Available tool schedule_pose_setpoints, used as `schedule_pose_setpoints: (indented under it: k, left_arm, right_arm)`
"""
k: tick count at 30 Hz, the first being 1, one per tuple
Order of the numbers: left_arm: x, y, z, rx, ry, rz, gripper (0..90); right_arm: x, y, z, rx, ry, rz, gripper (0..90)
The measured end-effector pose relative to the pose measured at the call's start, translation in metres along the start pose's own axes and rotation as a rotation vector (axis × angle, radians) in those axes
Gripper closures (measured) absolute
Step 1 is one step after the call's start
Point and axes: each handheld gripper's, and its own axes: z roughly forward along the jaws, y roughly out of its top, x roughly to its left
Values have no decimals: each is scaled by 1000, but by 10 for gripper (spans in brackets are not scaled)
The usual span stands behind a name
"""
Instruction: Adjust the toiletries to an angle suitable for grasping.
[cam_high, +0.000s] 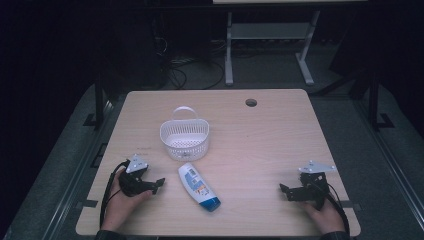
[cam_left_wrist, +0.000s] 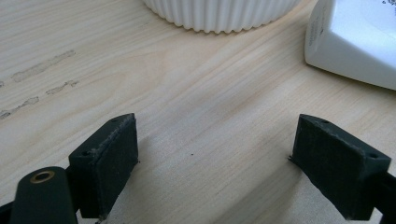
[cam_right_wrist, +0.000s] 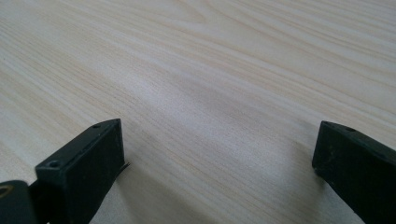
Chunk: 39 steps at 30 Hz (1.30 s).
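A white bottle (cam_high: 198, 187) with a blue cap lies on its side near the table's front middle; its white body (cam_left_wrist: 355, 42) sits at the upper right of the left gripper view. Behind it stands a white slotted basket (cam_high: 184, 138) with a handle, its ribbed wall (cam_left_wrist: 219, 14) at the top of the left gripper view. My left gripper (cam_high: 159, 183) rests on the table just left of the bottle, jaws open (cam_left_wrist: 217, 154) with bare wood between them. My right gripper (cam_high: 283, 190) rests at the front right, jaws open (cam_right_wrist: 217, 154) over bare wood.
The light wooden table (cam_high: 260, 145) has a round cable hole (cam_high: 251, 102) at the back right. Beyond the table's far edge stand a desk frame (cam_high: 270, 40) and loose cables (cam_high: 180, 70) on a dark floor.
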Motion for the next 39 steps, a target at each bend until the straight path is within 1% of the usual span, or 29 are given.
schedule_pose_setpoints:
  k: [5, 7, 8, 10, 12, 16, 18, 19, 20, 21, 22, 23, 24, 25, 26, 27, 28, 29, 33, 34, 35, 37, 38, 39]
  left_arm:
    - [1, 0, 0, -4, -5, -3, 139]
    - [2, 0, -2, -1, -2, -6, 170]
    - [2, 0, -4, 2, -4, -11, 200]
    - [3, 0, -8, 9, -9, -35, 256]
    - [3, -1, -11, 12, -15, -43, 320]
    - [3, 1, -18, -11, -24, -47, 431]
    - [2, 2, -20, -10, -24, -43, 509]
    - [0, 5, -23, -21, -30, -43, 552]
    - [0, 5, -23, -21, -30, -43, 584]
    - [-1, 8, -26, -26, -46, -40, 641]
    - [-1, 8, -26, -26, -46, -40, 675]
    - [-1, 10, -29, -28, -65, -36, 719]
    - [-1, 10, -30, -34, -68, -41, 756]
    - [-2, 12, -32, -39, -77, -45, 784]
    - [-2, 12, -32, -39, -77, -45, 812]
    - [-3, 15, -33, -36, -97, -35, 843]
    - [-3, 15, -33, -36, -97, -35, 864]
    - [-4, 19, -34, -34, -120, -37, 894]
    - [-11, 31, -34, -46, -155, -23, 900]
    - [-11, 31, -34, -46, -155, -23, 900]
    - [-15, 36, -32, -48, -171, -7, 900]
    - [-19, 39, -31, -45, -185, 6, 900]
    - [-19, 39, -31, -45, -185, 6, 900]
    - [-23, 43, -29, -47, -204, 17, 900]
  right_arm:
    - [0, 0, 0, -1, 0, 0, 17]
    - [0, 0, 0, 0, 0, 0, 17]
    - [0, 0, 0, 0, 0, 1, 17]
    - [0, 0, 0, 0, 0, 0, 17]
    - [0, 0, 0, 0, 0, 1, 17]
    - [0, 0, 0, 0, 0, 1, 17]
    - [0, 0, 0, 0, 0, 1, 17]
    - [0, 0, 0, 0, 0, 1, 17]
    - [0, 0, 0, 0, 0, 1, 17]
    - [0, 0, 0, 0, 0, 1, 17]
    - [0, 0, 0, -1, 0, 0, 16]
    - [0, 0, 0, 0, 0, 1, 17]
    - [0, 0, 0, -1, 0, 1, 17]
    - [0, 0, 0, 0, 0, 0, 17]
    - [0, 0, 0, 0, 0, 0, 17]
    - [0, 0, 0, 0, 0, 1, 17]
    - [0, 0, 0, -1, 0, 1, 17]
    - [0, 0, 0, -1, 0, 0, 17]
    - [0, 0, 0, -1, 0, 1, 17]
    - [0, 0, 0, -1, 0, 1, 17]
    - [0, 0, 0, 0, -1, 2, 17]
    - [0, 0, 0, 0, -1, 2, 17]
    - [0, 0, 0, 0, -1, 2, 17]
    - [0, 0, 0, 0, -1, 1, 17]
